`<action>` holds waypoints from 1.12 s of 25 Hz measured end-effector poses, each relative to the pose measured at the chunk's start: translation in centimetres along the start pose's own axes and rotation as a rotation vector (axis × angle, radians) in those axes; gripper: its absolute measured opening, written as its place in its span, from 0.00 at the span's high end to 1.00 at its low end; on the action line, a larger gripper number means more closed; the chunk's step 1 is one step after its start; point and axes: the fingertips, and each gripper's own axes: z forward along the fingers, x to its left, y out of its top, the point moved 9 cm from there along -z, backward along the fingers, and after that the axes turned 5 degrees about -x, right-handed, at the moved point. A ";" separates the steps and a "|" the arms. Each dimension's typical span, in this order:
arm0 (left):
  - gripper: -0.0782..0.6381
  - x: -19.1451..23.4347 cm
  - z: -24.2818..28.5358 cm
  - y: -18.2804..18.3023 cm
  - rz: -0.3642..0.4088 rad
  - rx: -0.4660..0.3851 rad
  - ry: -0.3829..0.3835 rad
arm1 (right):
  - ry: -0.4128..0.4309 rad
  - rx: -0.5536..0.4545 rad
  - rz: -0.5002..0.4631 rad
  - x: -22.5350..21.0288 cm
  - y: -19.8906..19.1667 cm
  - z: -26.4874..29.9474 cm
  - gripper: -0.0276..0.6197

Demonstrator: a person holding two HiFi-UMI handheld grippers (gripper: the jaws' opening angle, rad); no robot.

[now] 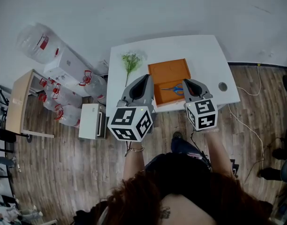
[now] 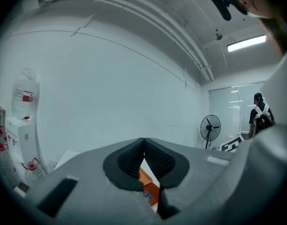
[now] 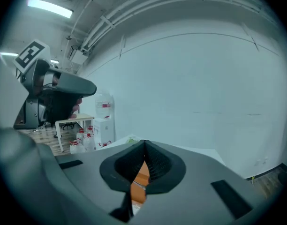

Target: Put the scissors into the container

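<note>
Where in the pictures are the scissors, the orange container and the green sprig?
Scissors (image 1: 176,90): head view, on the blue handles.
Container (image 1: 168,71): head view, on its bare floor.
Sprig (image 1: 130,60): head view, on its leafy top.

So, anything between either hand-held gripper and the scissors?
Nothing visible. The blue-handled scissors already lie in the open orange tray. The left hand-held gripper and right hand-held gripper hover beside them, both shut and empty. The plant sprig lies left of the tray.
</note>
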 end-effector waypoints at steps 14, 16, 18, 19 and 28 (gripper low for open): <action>0.87 -1.9 -3.2 -0.4 0.020 -0.010 -0.011 | -0.055 -0.194 0.043 1.4 3.4 -5.9 0.96; 0.87 -2.4 -3.6 -0.6 0.025 -0.010 -0.012 | -0.063 -0.205 0.034 1.6 3.6 -6.8 0.96; 0.87 -2.7 -4.0 -0.7 0.031 -0.006 -0.012 | -0.066 -0.220 0.031 1.8 4.1 -7.5 0.96; 0.87 -2.9 -4.2 -0.7 0.030 -0.004 -0.012 | -0.069 -0.228 0.028 1.9 4.3 -7.8 0.96; 0.87 -3.0 -5.2 -0.6 0.021 -0.003 -0.010 | -0.079 -0.240 0.023 2.8 4.8 -8.8 0.96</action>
